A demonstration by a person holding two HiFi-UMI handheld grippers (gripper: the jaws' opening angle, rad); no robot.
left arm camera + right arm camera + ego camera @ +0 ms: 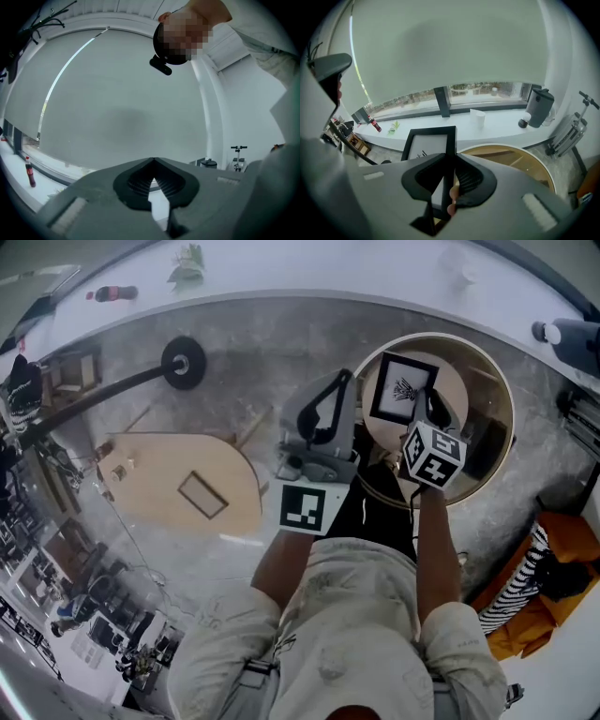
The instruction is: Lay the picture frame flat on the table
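The right hand-held gripper (451,158) is clamped on the right side bar of a black rectangular picture frame (427,140) with a white mat and a small dark sprig drawing. The left hand-held gripper (153,161) has its jaws together at the tips, with nothing between them, and points off toward a pale blind.

The frame is held above the round wooden desk (480,390), over the half of the top farther from the person. From the head view its face tips up toward the camera. No view shows whether its lower edge touches the wood.

It looks light and stiff, so one grip on a side bar should carry it. The bar seems smooth and narrow, so it may pivot or slip between the pads if swung fast. The front may be glazed, so it wants setting down gently rather than dropping. The middle of a side bar is the sound place to hold.

The frame is in portrait format. Its long axis runs away from the person toward the window ledge, with the top edge farthest away.
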